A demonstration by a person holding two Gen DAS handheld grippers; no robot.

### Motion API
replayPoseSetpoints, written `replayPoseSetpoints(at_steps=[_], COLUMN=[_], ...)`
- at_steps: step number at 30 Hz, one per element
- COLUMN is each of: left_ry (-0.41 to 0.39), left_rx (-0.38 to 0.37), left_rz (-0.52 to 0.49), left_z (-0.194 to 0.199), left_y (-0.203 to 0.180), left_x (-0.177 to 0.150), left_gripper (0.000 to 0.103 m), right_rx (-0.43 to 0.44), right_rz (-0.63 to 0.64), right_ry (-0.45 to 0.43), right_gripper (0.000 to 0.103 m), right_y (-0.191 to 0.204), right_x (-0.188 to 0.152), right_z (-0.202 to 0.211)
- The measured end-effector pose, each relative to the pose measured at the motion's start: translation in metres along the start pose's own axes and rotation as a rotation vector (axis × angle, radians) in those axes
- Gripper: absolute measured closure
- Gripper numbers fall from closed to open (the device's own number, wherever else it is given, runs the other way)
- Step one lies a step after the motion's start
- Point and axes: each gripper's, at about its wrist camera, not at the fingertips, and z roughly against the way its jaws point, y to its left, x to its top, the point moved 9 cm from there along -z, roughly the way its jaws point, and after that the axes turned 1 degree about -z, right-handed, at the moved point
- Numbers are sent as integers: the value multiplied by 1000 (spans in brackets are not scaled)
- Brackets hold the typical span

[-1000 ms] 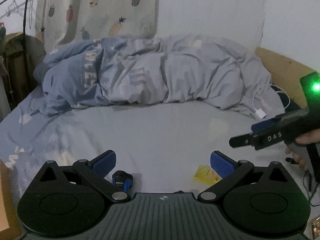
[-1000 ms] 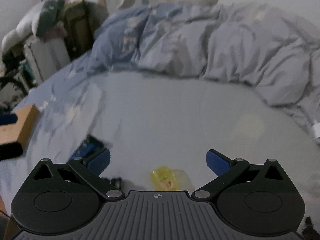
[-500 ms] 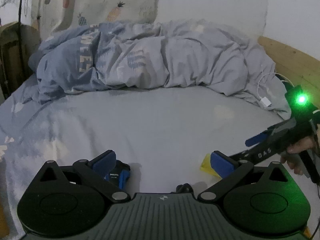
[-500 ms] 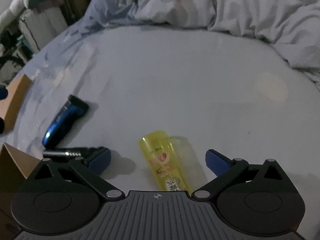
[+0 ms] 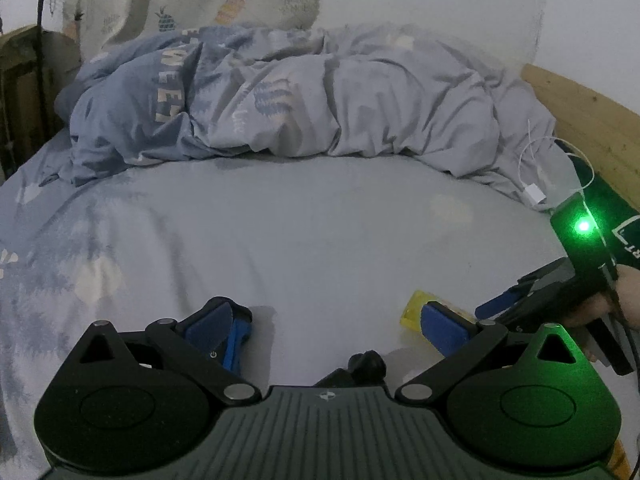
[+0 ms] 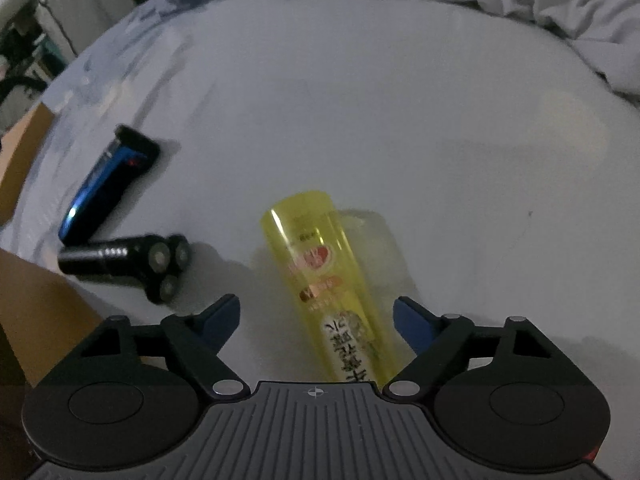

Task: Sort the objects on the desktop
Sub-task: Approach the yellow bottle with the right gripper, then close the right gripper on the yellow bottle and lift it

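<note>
The right gripper (image 6: 316, 316) is held low over the bedsheet (image 6: 400, 120) with its jaws closing, not yet pressing, around the yellow bottle (image 6: 328, 276), which lies tilted on its side between them, nearer the right pad. A smooth round bottle could be squeezed sideways and rolled off. Further left lie a black rotary shaver (image 6: 132, 260) and a blue shaver (image 6: 108, 188); the left gripper (image 5: 326, 328) is held wide, empty.
</note>
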Motion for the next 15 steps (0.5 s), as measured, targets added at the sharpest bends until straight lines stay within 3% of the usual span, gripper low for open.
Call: replayPoseSetpoints(at_steps=[8,15], left_ry=[11,17], left_rx=[6,15], left_rz=[18,18], left_z=[-5,-3], left_y=[2,2], left_x=[-3,-6], left_gripper=[0,0], right_rx=[-37,-50], right_rz=[1,9], right_ry=[14,-33], right_gripper=[45,49], right_y=[-13,-18], right_x=[-15,-18], right_z=[-11,-5])
